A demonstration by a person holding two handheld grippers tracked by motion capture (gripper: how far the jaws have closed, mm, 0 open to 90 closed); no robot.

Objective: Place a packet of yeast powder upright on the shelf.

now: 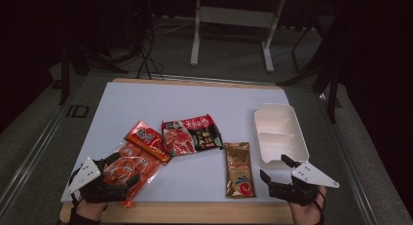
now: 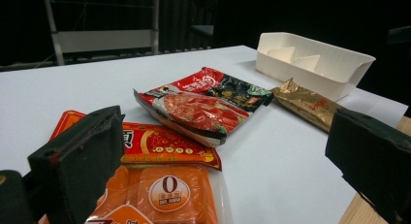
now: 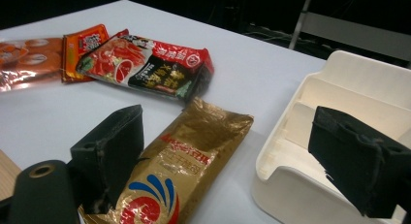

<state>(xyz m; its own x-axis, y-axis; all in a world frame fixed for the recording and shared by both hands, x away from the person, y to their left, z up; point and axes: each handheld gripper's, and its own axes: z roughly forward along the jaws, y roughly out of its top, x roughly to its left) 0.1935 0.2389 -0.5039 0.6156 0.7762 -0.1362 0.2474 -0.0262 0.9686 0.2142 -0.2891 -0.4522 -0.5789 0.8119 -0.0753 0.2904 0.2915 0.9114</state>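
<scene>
My left gripper [image 1: 124, 172] stands open at the table's front left, its jaws on either side of a clear orange sausage packet [image 1: 134, 154] lying flat. In the left gripper view the gripper [image 2: 223, 170] has its jaws wide apart over that packet [image 2: 165, 195], with no pad pressing on it. My right gripper [image 1: 276, 169] is open at the front right, between a gold packet [image 1: 238, 169] and a white two-compartment tray [image 1: 280, 132]. The right gripper view shows the gripper [image 3: 232, 158] with the gold packet [image 3: 189, 156] by one jaw and the tray's corner [image 3: 291, 185] by the other.
A small red-orange packet [image 1: 146, 140] and a red-and-black packet [image 1: 191, 134] lie mid-table on the pale tabletop [image 1: 195, 98]. A wooden edge [image 1: 195, 213] runs along the front. Beyond the table stand white desk legs [image 1: 196, 35] and dark stands on the floor.
</scene>
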